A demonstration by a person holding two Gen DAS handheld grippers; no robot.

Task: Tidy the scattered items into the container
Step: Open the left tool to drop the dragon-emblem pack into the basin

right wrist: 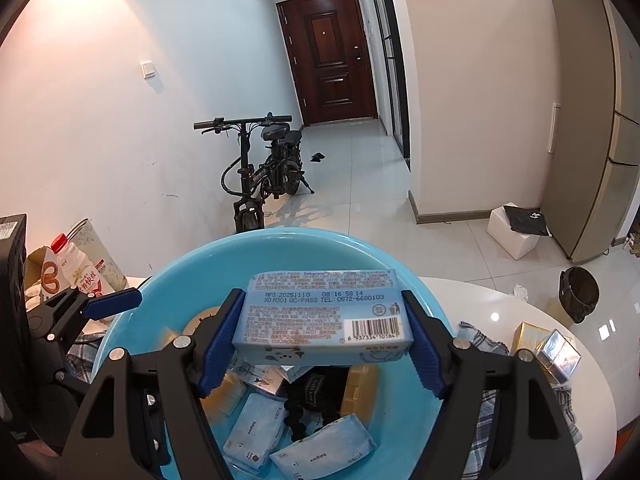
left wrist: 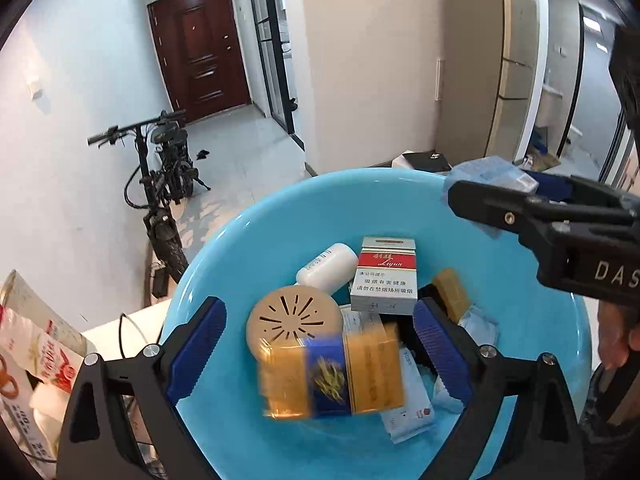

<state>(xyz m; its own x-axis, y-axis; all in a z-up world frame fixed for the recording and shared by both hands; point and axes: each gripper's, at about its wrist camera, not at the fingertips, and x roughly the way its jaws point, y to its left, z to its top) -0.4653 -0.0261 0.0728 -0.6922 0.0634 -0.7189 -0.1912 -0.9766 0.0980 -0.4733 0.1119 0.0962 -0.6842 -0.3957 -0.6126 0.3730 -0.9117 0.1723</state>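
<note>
A light-blue basin (left wrist: 280, 208) fills both views. In the left wrist view my left gripper (left wrist: 320, 308) stands open over it. A gold box with a blue band (left wrist: 332, 376) shows blurred between the fingers, and neither pad touches it. Under it lie a beige vented disc (left wrist: 292, 316), a white bottle (left wrist: 328, 268), a red-and-white cigarette pack (left wrist: 384, 276) and several tissue packs (left wrist: 408, 404). My right gripper (right wrist: 322, 294) is shut on a blue tissue pack (right wrist: 320, 312), held above the basin (right wrist: 180, 272). The left view shows that gripper (left wrist: 496, 184) at the basin's far right rim.
Snack bags and a milk bottle (right wrist: 78, 268) stand left of the basin. Gold and silver boxes (right wrist: 556, 348) lie on a plaid cloth (right wrist: 484, 340) on the white table at the right. A bicycle (right wrist: 260, 176), a white box (right wrist: 516, 232) and a dark bin (right wrist: 580, 292) are on the floor.
</note>
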